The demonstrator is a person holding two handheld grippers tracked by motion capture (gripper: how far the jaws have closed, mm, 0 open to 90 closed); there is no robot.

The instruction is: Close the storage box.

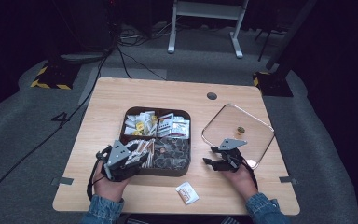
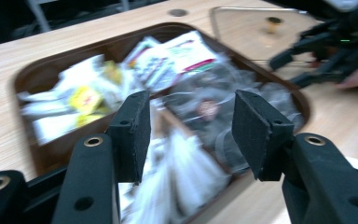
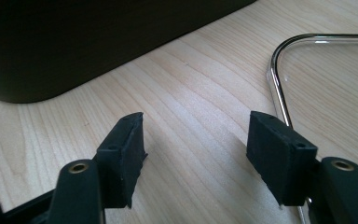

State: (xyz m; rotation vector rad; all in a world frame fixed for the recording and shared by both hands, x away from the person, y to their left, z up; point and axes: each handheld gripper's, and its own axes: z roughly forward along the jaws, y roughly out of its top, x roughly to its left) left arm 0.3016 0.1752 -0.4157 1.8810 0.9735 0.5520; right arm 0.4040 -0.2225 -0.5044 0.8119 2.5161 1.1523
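Two grippers sit low in the high view. The left gripper (image 1: 133, 156), at lower left of centre, hangs over the near left corner of the brown tray (image 1: 183, 113); its jaws stand apart with nothing pressed between them, and in the left gripper view (image 2: 189, 135) blurred white packets (image 2: 186, 172) lie below the gap. The right gripper (image 1: 213, 162), at lower right of centre, rests low between the tray and the glass lid (image 1: 256, 135); its jaws are spread wide over bare wood in the right gripper view (image 3: 196, 154), gripping nothing. The tray fills the middle of the table (image 1: 107, 102), its four compartments packed with sachets. The lid lies flat at right, near the tray. One loose sachet (image 1: 187, 193) lies near the bottom edge, apart from both grippers.
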